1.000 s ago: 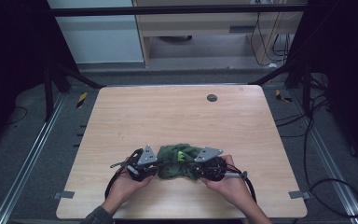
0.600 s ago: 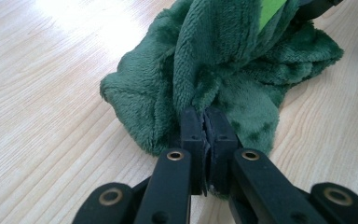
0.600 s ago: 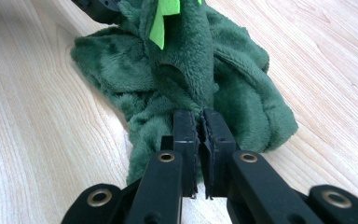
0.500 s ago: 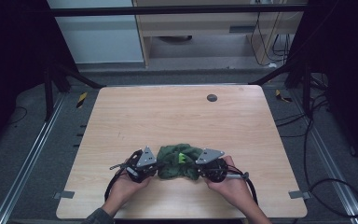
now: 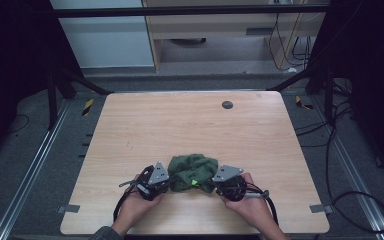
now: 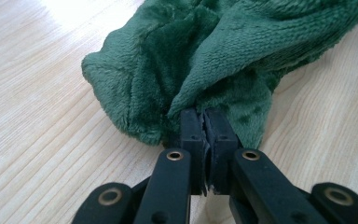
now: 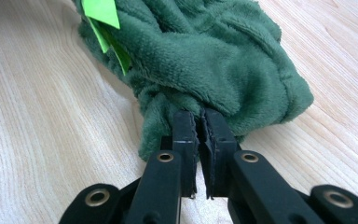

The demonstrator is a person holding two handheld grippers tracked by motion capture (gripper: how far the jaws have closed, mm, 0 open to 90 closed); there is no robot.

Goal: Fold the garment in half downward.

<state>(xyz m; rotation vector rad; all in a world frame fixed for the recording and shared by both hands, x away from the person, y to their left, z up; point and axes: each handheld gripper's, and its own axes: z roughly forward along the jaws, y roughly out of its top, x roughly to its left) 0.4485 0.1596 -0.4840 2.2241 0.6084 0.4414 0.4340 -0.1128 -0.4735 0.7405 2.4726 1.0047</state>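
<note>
A crumpled dark green fleece cloth (image 5: 192, 170) lies near the front edge of the wooden table (image 5: 180, 125). My left gripper (image 5: 170, 182) is shut on the cloth's left side. In the left gripper view the jaws (image 6: 204, 119) pinch a fold of the fleece (image 6: 223, 60) where it rests on the wood. My right gripper (image 5: 214, 184) is shut on the cloth's right side. In the right gripper view its jaws (image 7: 198, 119) clamp a bunched edge of the fleece (image 7: 205, 60). A bright green tag (image 7: 103, 14) sticks out of the cloth.
A small dark round disc (image 5: 227, 105) sits near the table's far edge. Bare wood stretches between the cloth and that edge. Cables trail from both grippers toward the front edge. Dark frame posts and floor cables surround the table.
</note>
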